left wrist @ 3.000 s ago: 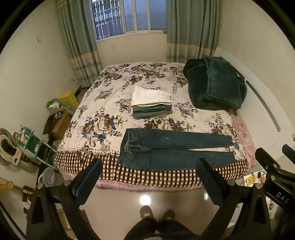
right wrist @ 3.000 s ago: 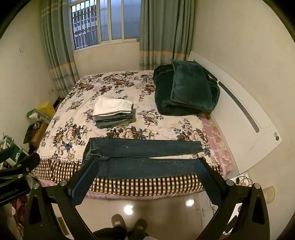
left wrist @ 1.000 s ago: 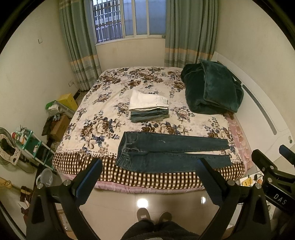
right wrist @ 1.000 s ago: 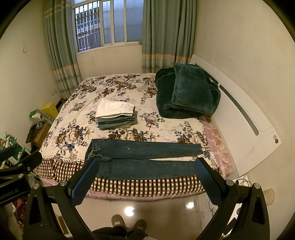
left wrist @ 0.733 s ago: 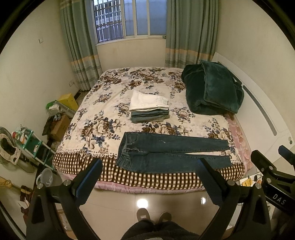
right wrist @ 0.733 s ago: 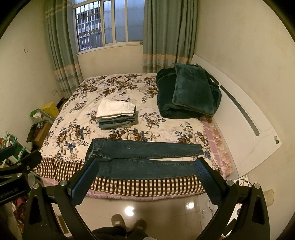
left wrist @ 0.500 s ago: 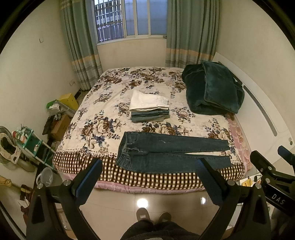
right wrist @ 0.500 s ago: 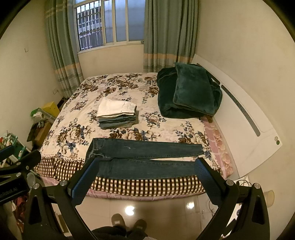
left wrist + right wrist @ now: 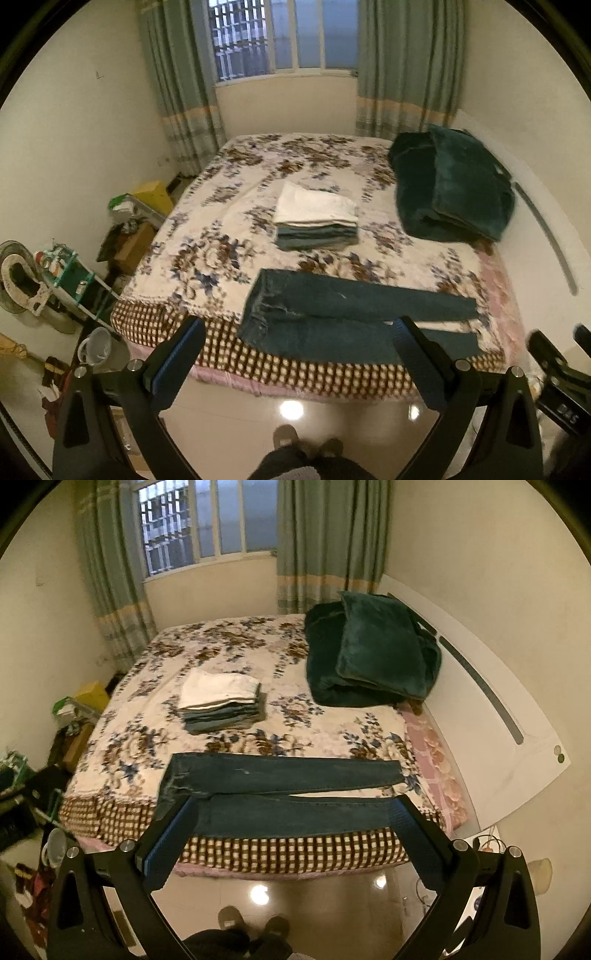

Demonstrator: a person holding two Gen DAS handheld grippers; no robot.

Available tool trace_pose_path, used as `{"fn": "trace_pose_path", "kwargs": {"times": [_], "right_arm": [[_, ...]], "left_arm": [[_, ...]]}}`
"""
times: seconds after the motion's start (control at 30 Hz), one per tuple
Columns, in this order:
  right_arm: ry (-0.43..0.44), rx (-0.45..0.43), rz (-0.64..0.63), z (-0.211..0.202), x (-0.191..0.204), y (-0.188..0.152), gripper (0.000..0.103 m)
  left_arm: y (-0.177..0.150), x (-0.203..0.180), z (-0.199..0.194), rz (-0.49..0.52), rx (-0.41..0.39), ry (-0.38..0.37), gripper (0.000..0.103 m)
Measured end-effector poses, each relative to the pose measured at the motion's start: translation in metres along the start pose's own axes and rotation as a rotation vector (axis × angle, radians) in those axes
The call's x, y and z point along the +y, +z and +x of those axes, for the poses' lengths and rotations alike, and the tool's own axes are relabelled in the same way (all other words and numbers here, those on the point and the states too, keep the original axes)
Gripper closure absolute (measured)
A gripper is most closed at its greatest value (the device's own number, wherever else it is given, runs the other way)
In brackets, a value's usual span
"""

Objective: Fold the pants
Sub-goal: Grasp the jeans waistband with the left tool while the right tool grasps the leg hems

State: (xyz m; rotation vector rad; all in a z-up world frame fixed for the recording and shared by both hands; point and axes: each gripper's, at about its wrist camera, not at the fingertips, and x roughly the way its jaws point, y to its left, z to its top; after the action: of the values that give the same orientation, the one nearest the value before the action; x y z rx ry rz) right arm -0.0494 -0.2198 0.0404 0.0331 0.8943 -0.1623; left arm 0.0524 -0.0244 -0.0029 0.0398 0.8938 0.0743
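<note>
Dark blue jeans [image 9: 343, 314] [image 9: 280, 794] lie flat along the near edge of the bed, waistband to the left, legs stretching right. Both grippers hang in the air over the floor in front of the bed, well short of the jeans. My left gripper [image 9: 299, 354] is open with nothing between its fingers. My right gripper [image 9: 291, 830] is open and empty too. At the lower right of the left wrist view, part of the right gripper's frame [image 9: 557, 373] shows.
A stack of folded clothes [image 9: 316, 218] [image 9: 223, 701] sits mid-bed behind the jeans. A dark green blanket [image 9: 450, 188] [image 9: 373, 653] lies by the white headboard [image 9: 491, 709]. Clutter and a mug [image 9: 98, 347] stand left of the bed. The person's feet [image 9: 251, 923] are on the tiled floor.
Both views have shifted slightly, with the bed a bit larger and the left view blurred by motion. The jeans have not moved; both grippers stay open.
</note>
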Motion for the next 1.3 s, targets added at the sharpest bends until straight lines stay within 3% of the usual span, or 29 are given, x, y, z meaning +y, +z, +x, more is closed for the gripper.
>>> {"fn": "trace_pose_path", "kwargs": {"times": [0.17,0.43,0.67,0.83,1.07,1.3], "right_arm": [[-0.065,0.048,0.042,0.074,-0.023,0.021,0.000],[-0.134,0.158,0.129,0.226,-0.065,0.069,0.000],[-0.183,0.303,0.236,0.390,-0.094,0.109,0.000],[-0.207,0.426,0.354,0.526,-0.119,0.123,0.000],[-0.258,0.607,0.572,0.698,-0.179,0.091,0.000],[-0.282,0.745,0.763,0.813,-0.253,0.023,0.000]], "left_arm": [[0.018,-0.015,0.056,0.001,0.039,0.038,0.000],[0.061,-0.050,0.184,0.031,0.151,0.087,0.000],[0.101,-0.075,0.336,0.025,0.319,0.127,0.000],[0.110,-0.077,0.449,-0.027,0.458,0.164,0.000],[0.074,-0.066,0.615,-0.181,0.708,0.212,0.000],[0.033,-0.063,0.721,-0.329,0.880,0.253,0.000]]}}
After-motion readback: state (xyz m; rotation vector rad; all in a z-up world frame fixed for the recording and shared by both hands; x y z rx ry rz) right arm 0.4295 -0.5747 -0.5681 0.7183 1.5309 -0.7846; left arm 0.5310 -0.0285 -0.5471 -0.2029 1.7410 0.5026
